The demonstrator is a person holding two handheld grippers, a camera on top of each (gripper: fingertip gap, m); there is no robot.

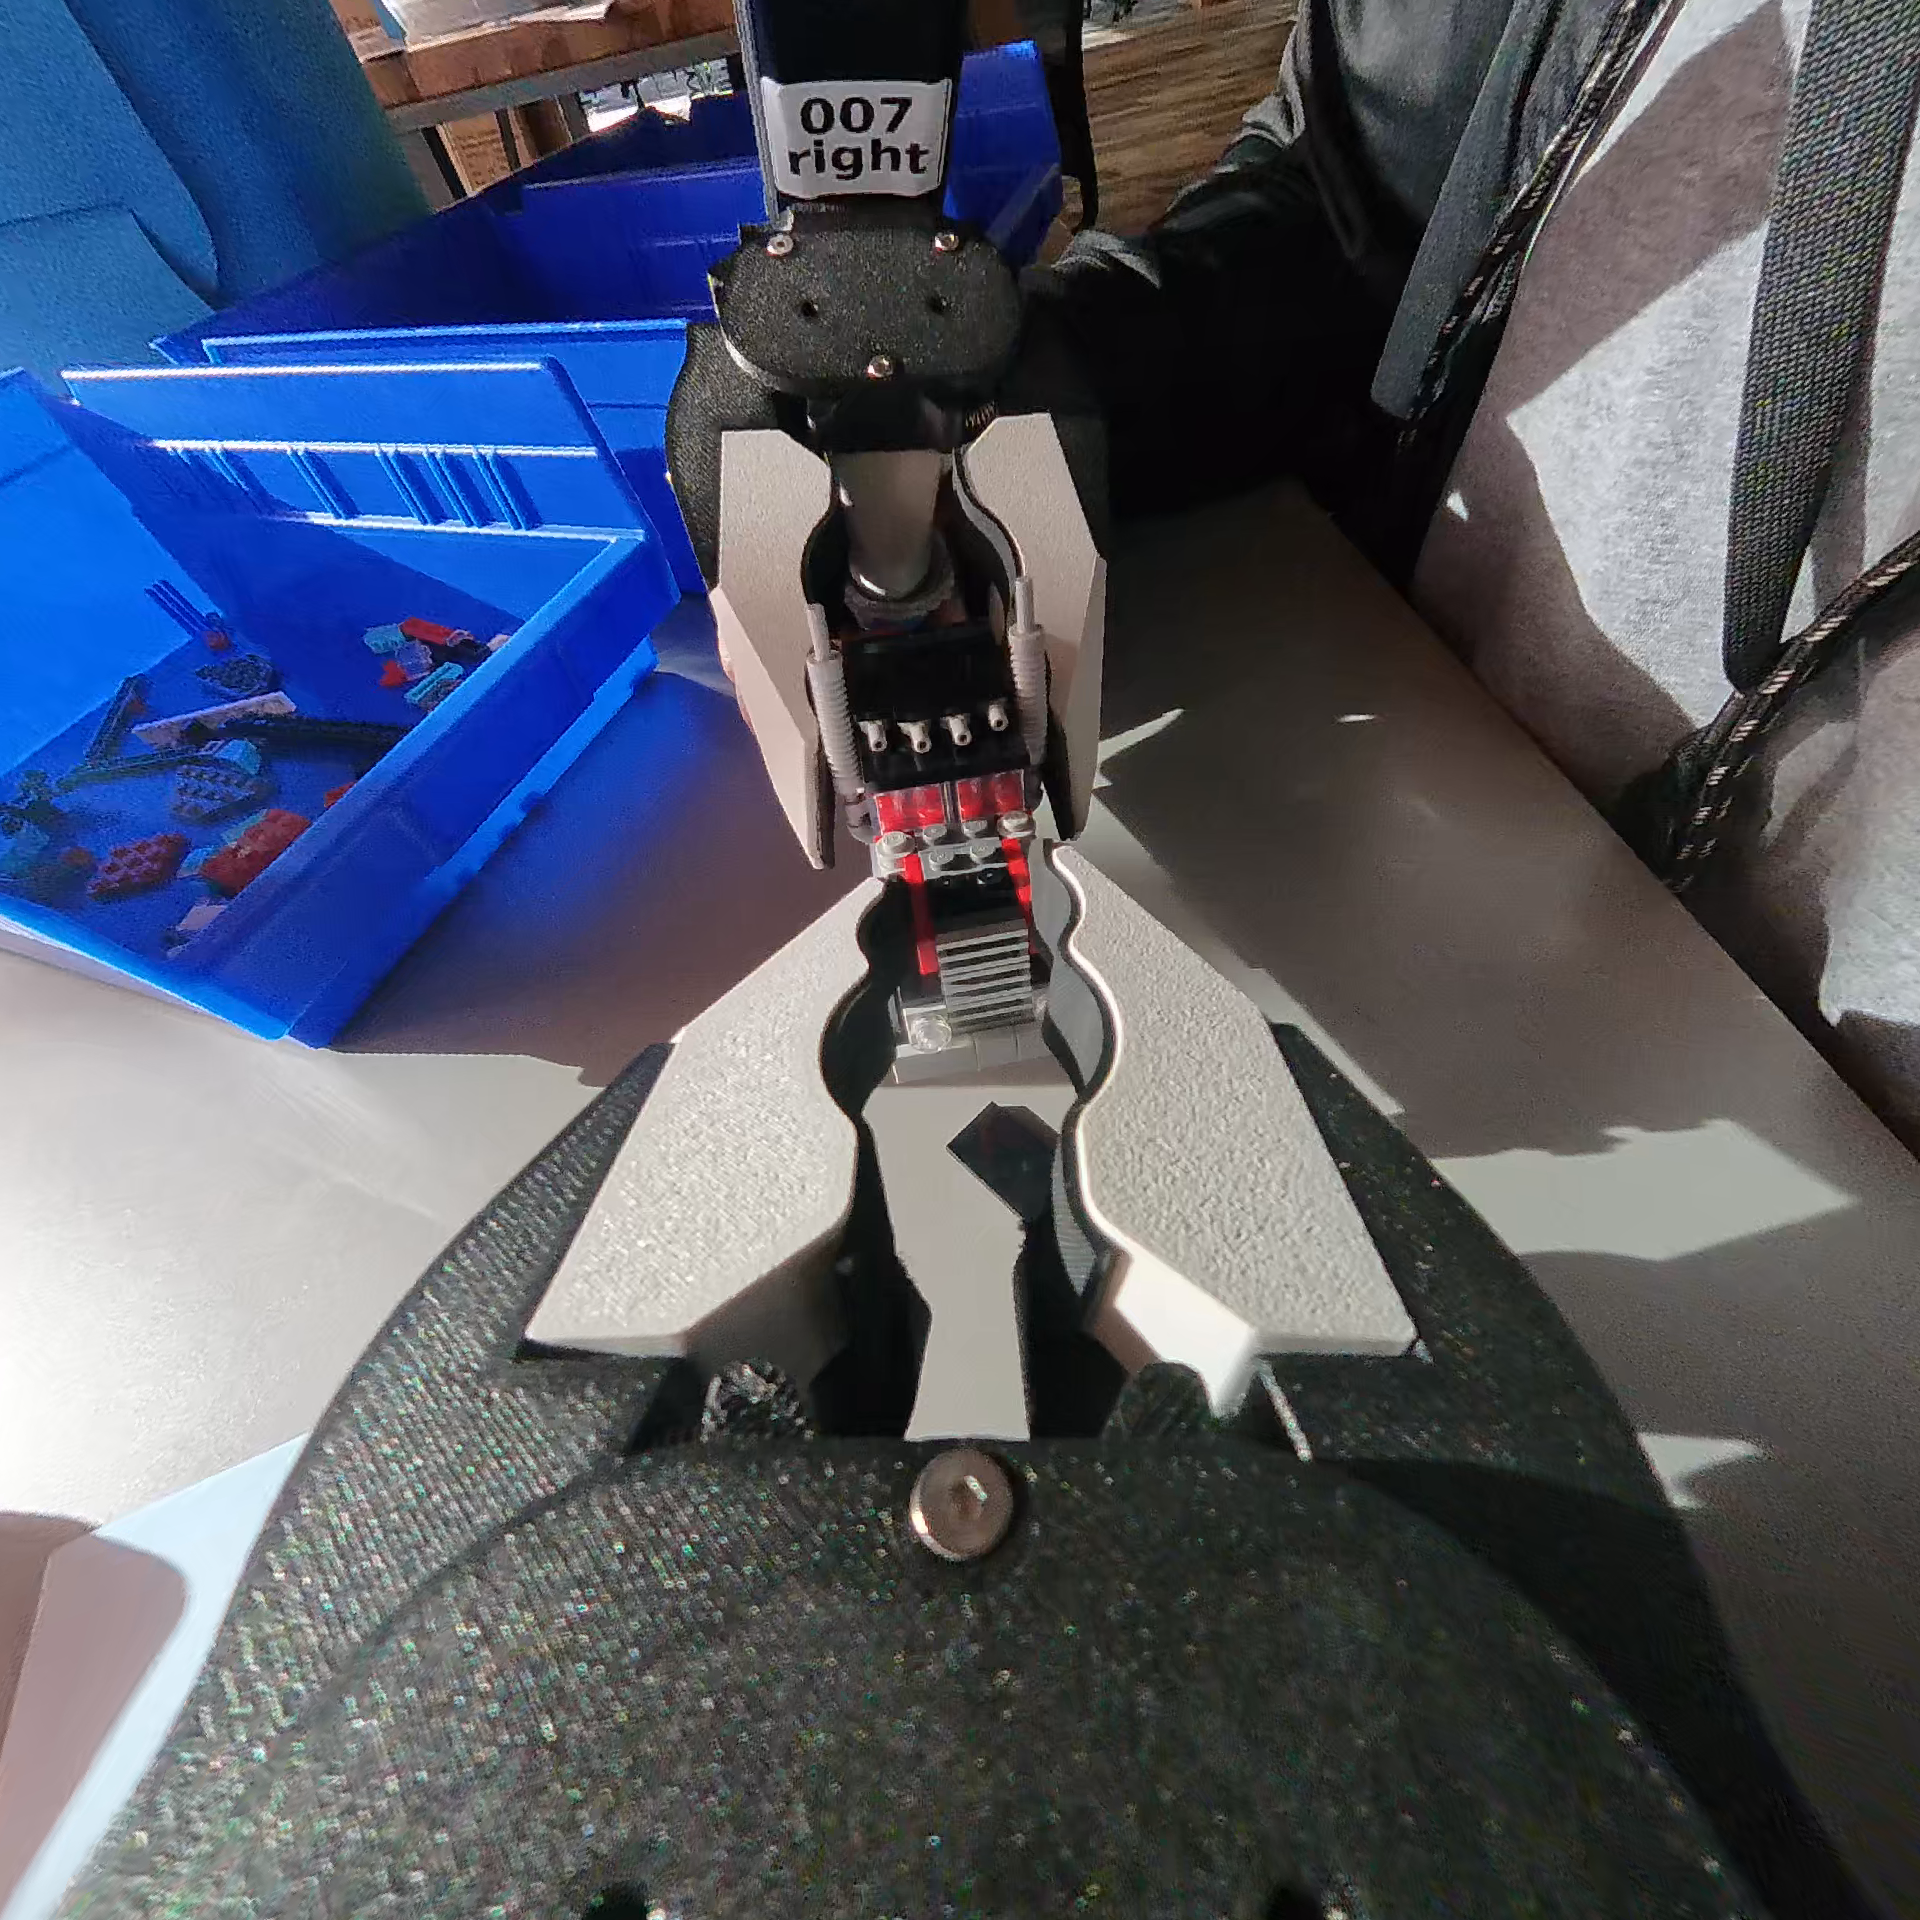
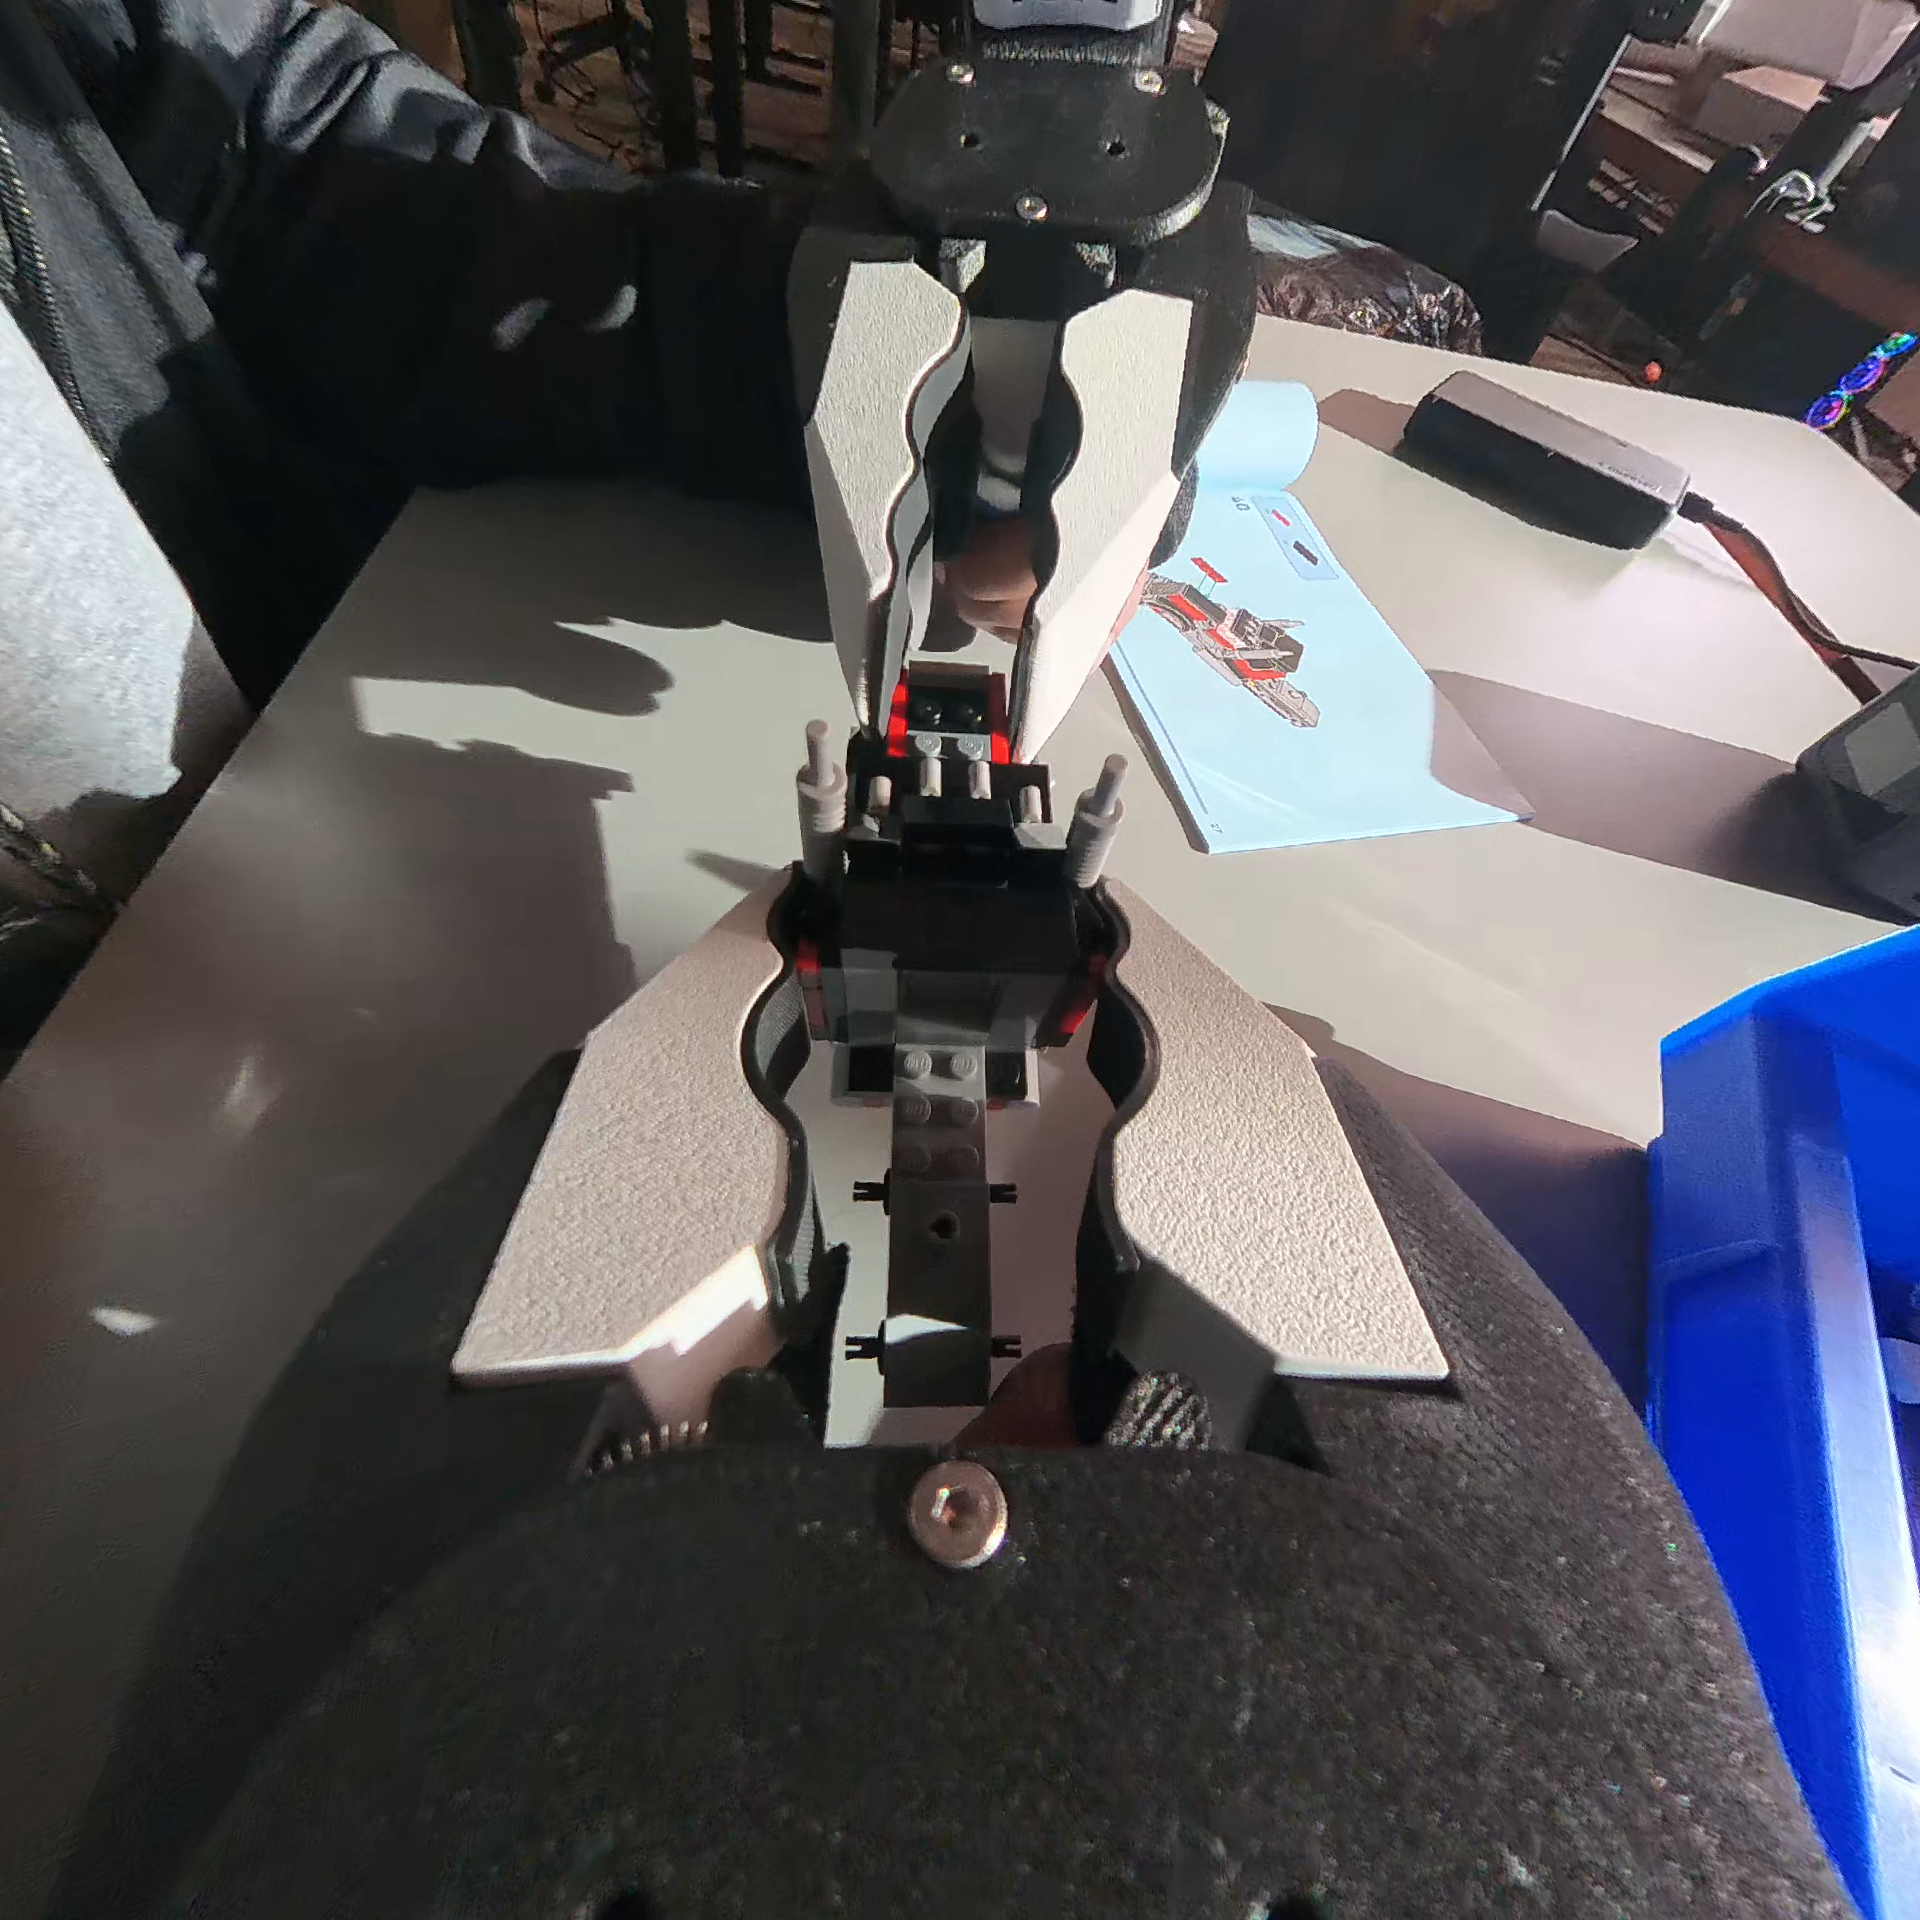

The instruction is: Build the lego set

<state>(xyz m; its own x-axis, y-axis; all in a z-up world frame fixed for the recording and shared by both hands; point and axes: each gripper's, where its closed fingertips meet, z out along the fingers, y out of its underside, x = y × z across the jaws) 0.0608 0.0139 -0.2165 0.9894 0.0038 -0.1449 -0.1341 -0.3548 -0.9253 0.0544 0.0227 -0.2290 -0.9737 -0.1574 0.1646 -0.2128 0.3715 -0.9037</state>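
Observation:
A black, red and grey lego truck model [image 1: 977,966] is held above the white table [image 1: 1351,883] between both grippers. My left gripper [image 1: 966,894] is shut on its front end, by the grey grille. My right gripper [image 1: 945,842] comes in from the far side and is shut on the black and red body. In the right wrist view, my right gripper [image 2: 951,914] clamps the black cab of the model [image 2: 940,935], and the grey chassis runs back between its fingers. The left gripper [image 2: 953,727] pinches the far end there.
Blue bins [image 1: 416,727] stand to the left, the nearest holding several loose lego pieces [image 1: 208,831]. An open instruction booklet [image 2: 1299,707] and a black power adapter [image 2: 1538,478] lie on the table. A person's dark sleeve [image 2: 416,312] lies along the table edge. Both grippers' tips are close together, under 4 cm apart.

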